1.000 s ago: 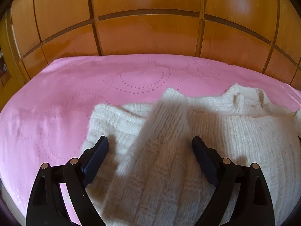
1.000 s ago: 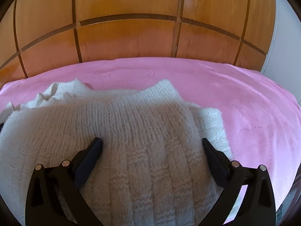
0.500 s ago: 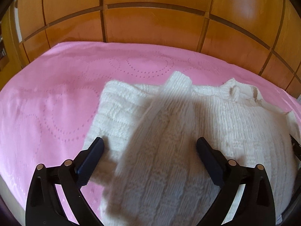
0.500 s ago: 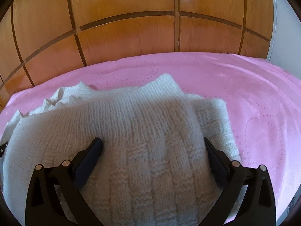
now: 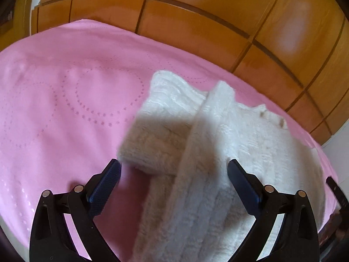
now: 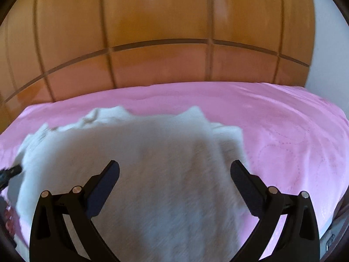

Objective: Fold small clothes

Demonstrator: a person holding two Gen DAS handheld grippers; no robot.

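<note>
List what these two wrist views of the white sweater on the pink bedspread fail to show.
- Sweater near hem: left view, cut off by the bottom edge.
- Knit pattern: right view, smeared by motion blur.
- Bedspread under the sweater: hidden in both views.
- Left gripper in the right view: only a tip, at the frame edge.

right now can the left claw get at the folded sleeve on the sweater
Probably yes. The left claw stands open right over the sleeve, which lies across the white sweater with nothing covering it; the right claw is off to the side.

White knit sweater on pink bedspread; right gripper fingers spread above it
</note>
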